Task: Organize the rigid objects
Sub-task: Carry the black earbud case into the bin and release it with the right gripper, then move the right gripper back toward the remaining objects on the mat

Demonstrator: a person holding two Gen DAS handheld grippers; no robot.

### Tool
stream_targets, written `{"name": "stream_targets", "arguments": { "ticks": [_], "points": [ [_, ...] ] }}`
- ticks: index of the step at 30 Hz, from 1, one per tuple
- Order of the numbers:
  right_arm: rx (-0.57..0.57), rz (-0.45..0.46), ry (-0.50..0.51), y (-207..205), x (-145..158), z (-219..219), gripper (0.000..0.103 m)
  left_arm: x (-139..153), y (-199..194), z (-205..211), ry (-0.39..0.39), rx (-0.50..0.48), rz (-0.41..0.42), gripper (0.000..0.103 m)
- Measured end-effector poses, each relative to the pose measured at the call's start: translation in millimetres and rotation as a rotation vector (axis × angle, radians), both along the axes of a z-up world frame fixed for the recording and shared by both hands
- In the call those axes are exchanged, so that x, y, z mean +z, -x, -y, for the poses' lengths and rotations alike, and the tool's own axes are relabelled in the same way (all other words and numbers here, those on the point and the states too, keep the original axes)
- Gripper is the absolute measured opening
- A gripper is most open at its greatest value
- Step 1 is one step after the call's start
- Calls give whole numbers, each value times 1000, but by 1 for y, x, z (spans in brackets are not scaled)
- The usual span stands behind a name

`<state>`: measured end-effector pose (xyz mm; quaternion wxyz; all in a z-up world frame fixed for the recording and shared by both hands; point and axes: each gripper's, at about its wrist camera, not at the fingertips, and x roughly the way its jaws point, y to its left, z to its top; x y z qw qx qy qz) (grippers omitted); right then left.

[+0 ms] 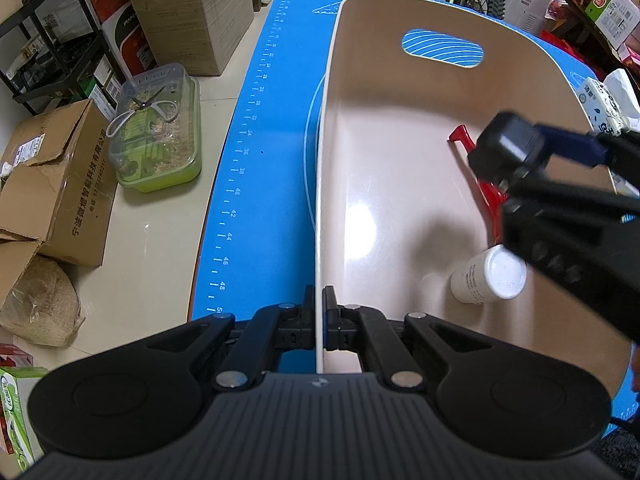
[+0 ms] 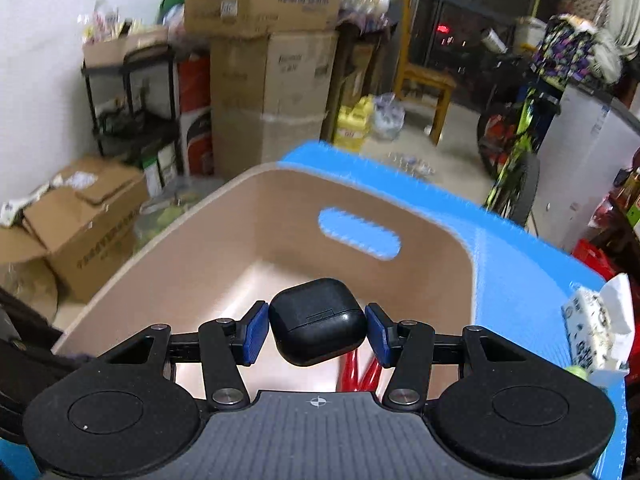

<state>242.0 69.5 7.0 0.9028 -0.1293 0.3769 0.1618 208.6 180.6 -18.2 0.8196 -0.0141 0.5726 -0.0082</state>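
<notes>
Above the bin (image 2: 224, 240), a black case (image 2: 318, 322) is pinched by the right gripper (image 2: 316, 332); the rim is clamped by the left gripper (image 1: 319, 312). If dropped high, the bottle (image 1: 488, 274) could be struck.

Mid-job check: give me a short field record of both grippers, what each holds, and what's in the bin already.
left gripper: shut on the bin's near wall
right gripper: shut on the black case, above the bin
bin: beige, handle slot in far wall, on the blue mat
bin contents: red tool; white bottle on its side
beside bin: tissue pack
</notes>
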Motion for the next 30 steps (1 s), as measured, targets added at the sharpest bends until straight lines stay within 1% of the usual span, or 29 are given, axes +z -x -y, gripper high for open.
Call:
{"name": "stream_targets", "arguments": {
  "ticks": [3, 11, 15, 16, 18, 19, 20, 23, 27, 30],
  "points": [
    [10, -48, 52, -3, -11, -5, 57, 0, 0, 0, 0, 0, 0, 3],
    [14, -191, 120, -13, -38, -8, 57, -2, -1, 2, -8, -3, -6, 3],
    [9, -230, 123, -16, -39, -9, 57, -2, -1, 3, -8, -3, -6, 3],
    [7, -236, 122, -17, -38, -8, 58, -2, -2, 3, -9, -2, -6, 3],
    [6, -222, 96, -15, -34, -4, 63, -2, -2, 4, -13, -2, -6, 4],
    [8, -212, 81, -14, -31, -2, 67, -3, -2, 4, -14, -2, -7, 4],
    [7, -201, 68, -12, -27, 0, 69, -3, -1, 4, -14, -2, -7, 4],
    [11, -173, 30, -7, -16, 9, 70, -3, -1, 4, -14, -2, -7, 4],
    [0, -94, 7, 2, 6, 24, 71, -3, -1, 4, -15, -2, -7, 4],
    [-33, -45, -23, 5, 23, 44, 71, -3, -1, 4, -15, -1, -8, 4]
  ]
}}
